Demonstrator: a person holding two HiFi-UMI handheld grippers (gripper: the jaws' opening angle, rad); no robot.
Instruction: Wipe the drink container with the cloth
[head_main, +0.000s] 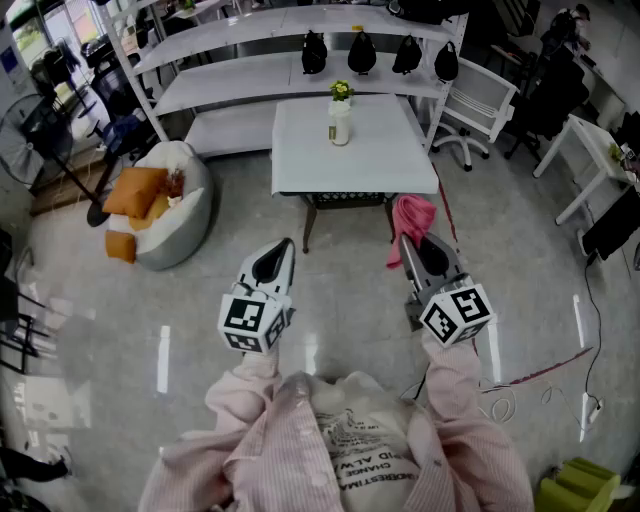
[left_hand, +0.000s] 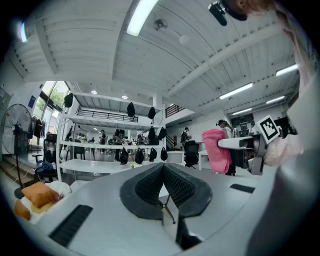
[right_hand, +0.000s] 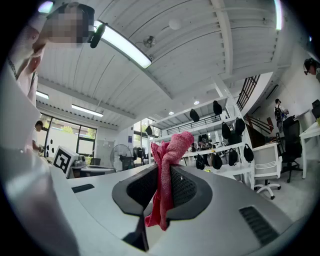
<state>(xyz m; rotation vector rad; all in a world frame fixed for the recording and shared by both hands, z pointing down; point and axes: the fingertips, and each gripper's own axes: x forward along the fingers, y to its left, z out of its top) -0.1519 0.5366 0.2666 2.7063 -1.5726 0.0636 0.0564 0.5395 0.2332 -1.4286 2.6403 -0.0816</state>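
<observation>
Head view, right gripper (head_main: 410, 246) clamping cloth (head_main: 413, 214), left gripper (head_main: 281, 254) closed

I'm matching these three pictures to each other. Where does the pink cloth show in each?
Head view: pink cloth, right of centre, hanging from the right gripper.
Left gripper view: right of centre.
Right gripper view: centre, clamped between the jaws.
Shared landmark: row of hanging black bags.

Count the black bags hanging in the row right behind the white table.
4 black bags hang from the white rack behind the white table: leftmost, second, third, rightmost. Others hang higher up; none here looks hidden.
</observation>
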